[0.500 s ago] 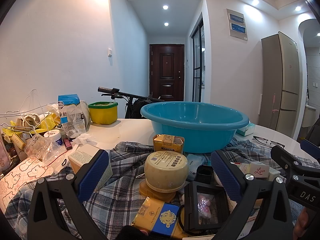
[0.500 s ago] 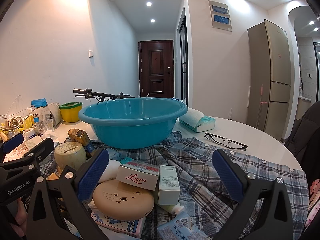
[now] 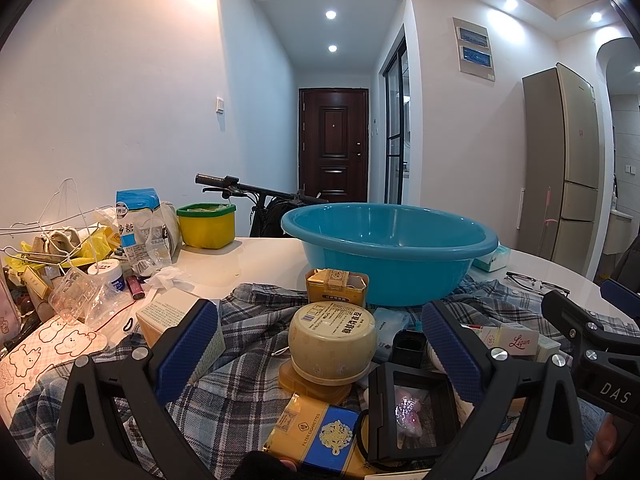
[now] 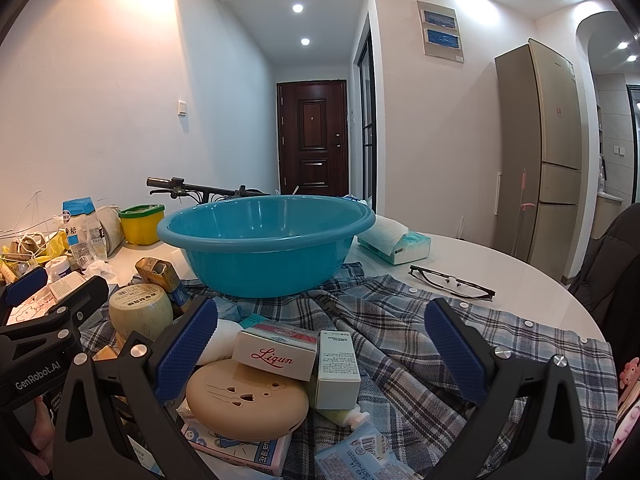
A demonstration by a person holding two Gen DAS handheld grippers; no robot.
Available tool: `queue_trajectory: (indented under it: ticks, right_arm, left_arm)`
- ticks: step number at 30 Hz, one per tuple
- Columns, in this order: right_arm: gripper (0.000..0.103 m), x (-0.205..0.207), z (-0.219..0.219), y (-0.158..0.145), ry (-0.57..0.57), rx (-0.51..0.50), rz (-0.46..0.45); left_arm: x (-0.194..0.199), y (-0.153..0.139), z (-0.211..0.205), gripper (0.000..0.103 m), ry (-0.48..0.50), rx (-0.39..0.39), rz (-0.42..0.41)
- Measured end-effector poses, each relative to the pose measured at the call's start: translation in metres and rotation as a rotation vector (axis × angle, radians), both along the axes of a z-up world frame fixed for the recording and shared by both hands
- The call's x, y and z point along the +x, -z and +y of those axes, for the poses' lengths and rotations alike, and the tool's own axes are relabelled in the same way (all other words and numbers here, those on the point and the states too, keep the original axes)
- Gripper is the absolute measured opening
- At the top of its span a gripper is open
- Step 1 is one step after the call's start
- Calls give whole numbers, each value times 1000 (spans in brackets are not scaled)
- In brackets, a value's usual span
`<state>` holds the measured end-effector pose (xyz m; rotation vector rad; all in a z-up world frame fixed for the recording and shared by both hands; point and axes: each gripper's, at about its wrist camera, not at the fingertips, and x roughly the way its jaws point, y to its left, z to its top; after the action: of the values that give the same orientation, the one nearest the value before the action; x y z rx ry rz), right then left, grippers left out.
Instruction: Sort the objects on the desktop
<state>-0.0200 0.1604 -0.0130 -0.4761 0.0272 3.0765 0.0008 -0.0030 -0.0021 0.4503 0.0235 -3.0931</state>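
Observation:
A blue basin point(image 3: 390, 254) point(image 4: 264, 246) stands on a plaid shirt point(image 3: 240, 360) point(image 4: 404, 340) spread over the white table. My left gripper point(image 3: 320, 348) is open above a round cream tin point(image 3: 332, 344), a yellow-and-blue cigarette pack point(image 3: 320, 432) and a black display case point(image 3: 412, 408), touching none. My right gripper point(image 4: 322, 344) is open over a white "Ligun" box point(image 4: 276, 354), a tall white box point(image 4: 338, 362) and a beige round case point(image 4: 246, 398). A gold tin point(image 3: 337, 288) sits in front of the basin.
At the left lie a sugar bag point(image 3: 134, 226), a yellow lidded tub point(image 3: 206, 224), wire hangers point(image 3: 60, 216) and a clear bottle point(image 3: 86, 300). A tissue pack point(image 4: 396, 242) and black glasses point(image 4: 452, 282) lie right of the basin. A bicycle handlebar point(image 3: 224, 182) shows behind the table.

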Motion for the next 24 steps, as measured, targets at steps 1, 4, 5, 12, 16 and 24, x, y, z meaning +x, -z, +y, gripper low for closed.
queue_trajectory:
  ticks: [1, 4, 5, 12, 16, 24]
  right_arm:
    - [103, 0, 0, 0, 0, 0, 0]
    - [103, 0, 0, 0, 0, -2, 2]
    - [103, -1, 0, 0, 0, -2, 1]
    - [103, 0, 1, 1, 2, -1, -4]
    - [103, 1, 1, 0, 0, -2, -2]
    - [103, 1, -1, -1, 0, 2, -4]
  left_arm:
    - [0, 0, 0, 103, 0, 0, 0]
    - [0, 0, 0, 103, 0, 0, 1]
    - [0, 0, 0, 103, 1, 0, 1]
    - [0, 0, 0, 103, 1, 0, 0]
    - [1, 0, 0, 103, 1, 1, 2]
    - [-1, 2, -1, 103, 3, -3, -5]
